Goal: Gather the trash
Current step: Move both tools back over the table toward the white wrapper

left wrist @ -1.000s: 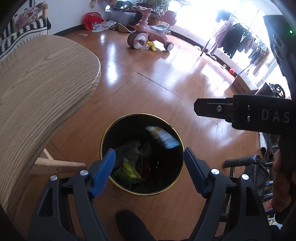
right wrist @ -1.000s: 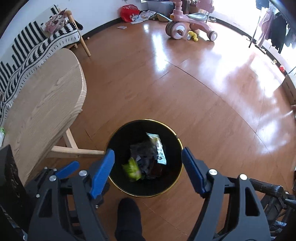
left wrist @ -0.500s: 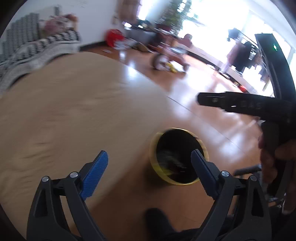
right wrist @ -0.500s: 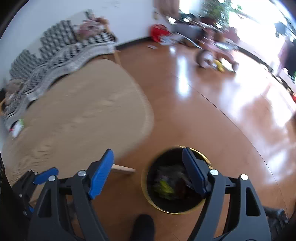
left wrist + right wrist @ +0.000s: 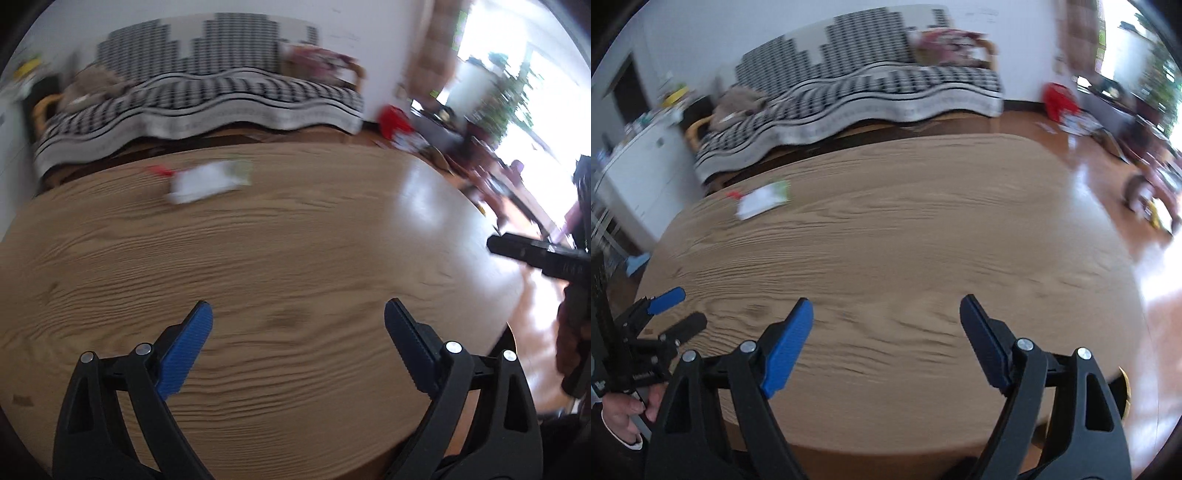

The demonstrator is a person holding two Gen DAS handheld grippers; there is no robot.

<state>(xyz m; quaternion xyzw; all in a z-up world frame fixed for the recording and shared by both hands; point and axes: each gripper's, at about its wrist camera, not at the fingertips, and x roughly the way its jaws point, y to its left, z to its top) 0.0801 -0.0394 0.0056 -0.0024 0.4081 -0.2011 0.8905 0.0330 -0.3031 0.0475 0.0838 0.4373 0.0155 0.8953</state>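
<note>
A white wrapper (image 5: 210,181) with a green end lies on the far side of the oval wooden table (image 5: 295,240), a small red scrap (image 5: 159,170) beside it. The right wrist view shows the same wrapper (image 5: 764,199) and red scrap (image 5: 733,194) on the table (image 5: 923,240). My left gripper (image 5: 298,304) hangs open over the near part of the table, nothing between its blue pads. My right gripper (image 5: 886,299) is beside it, jaws opening and empty. The left gripper (image 5: 685,308) also shows at that view's left edge. Only the gold rim of the bin (image 5: 1126,391) peeks past the table edge.
A sofa with a black-and-white throw (image 5: 221,99) stands behind the table. A red bag (image 5: 395,118) and a child's tricycle (image 5: 1152,195) are on the wood floor to the right. A white cabinet (image 5: 639,166) stands at the left. A person's hand (image 5: 624,410) holds the left gripper.
Both views have swung away from the black bin on the floor and up over the table. The bin has slipped to the lower right edge. Both pairs of jaws stand wider.
</note>
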